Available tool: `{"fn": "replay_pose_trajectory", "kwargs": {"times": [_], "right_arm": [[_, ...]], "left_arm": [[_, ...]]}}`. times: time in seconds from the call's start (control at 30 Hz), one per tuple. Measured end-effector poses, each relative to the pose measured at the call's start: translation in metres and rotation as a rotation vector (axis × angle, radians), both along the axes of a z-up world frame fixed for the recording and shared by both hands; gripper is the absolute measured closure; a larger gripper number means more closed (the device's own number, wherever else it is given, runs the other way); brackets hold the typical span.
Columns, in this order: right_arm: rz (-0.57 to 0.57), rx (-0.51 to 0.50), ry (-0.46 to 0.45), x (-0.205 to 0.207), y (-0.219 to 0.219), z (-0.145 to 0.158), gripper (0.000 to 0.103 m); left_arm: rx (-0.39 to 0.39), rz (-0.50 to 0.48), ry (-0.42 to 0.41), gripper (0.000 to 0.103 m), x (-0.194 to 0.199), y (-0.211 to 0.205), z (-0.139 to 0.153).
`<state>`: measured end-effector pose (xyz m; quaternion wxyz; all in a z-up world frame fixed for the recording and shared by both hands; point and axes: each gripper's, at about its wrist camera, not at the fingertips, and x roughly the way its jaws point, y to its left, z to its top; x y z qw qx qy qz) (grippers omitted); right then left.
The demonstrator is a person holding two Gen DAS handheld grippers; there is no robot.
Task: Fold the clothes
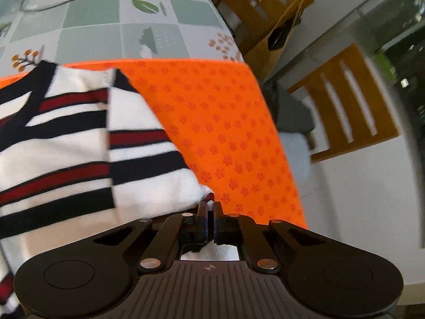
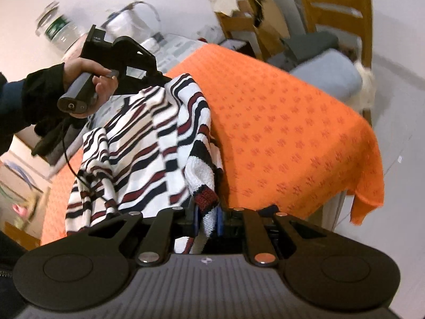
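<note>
Both hand-held grippers, left (image 1: 209, 206) and right (image 2: 208, 212), were clamped on the striped sweater (image 2: 138, 154), which hung lifted above the orange-covered worktop (image 2: 292, 133), toward nine o'clock.

Open cloth: the orange cloth (image 1: 225, 122) lies bare to the right of the striped sweater (image 1: 79, 143).
Table edge: wooden chairs (image 1: 342, 101) stand near.
Back: plastic bottle (image 2: 57, 30) and clear bag (image 2: 132, 21) crowd the far end.

1. Striped sweater (image 1: 66, 138): left and lower parts cut off by frame edge in left wrist view.
2. Bottle (image 2: 57, 30): motion-blurred; label unreadable.
3. Chair (image 2: 337, 8): top cut off.
</note>
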<state>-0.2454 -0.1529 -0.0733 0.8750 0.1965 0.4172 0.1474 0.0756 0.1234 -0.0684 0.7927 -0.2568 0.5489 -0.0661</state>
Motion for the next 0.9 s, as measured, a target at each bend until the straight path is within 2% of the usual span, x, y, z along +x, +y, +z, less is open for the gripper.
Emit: {"fn": "replay_pose_trajectory", "kwargs": {"times": [0.27,0.53,0.77,0.9], "right_arm": [[0.136,-0.246,-0.077,-0.022,0.076,0.033,0.088],[0.256,-0.553,-0.108,-0.047,0.155,0.023,0.088],[0.300,-0.839,-0.163,-0.067,0.207,0.017,0.089],[0.304,-0.891,-0.168,-0.077,0.222,0.014,0.089]], "left_arm": [[-0.180,0.025,-0.076,0.097,-0.039,0.086,0.008],[-0.302,0.049,-0.118,0.097,-0.082,0.155,-0.012],[-0.467,0.051,-0.187,0.098,-0.107,0.195,-0.030],[-0.488,0.063,-0.199,0.098,-0.116,0.209,-0.036]]}}
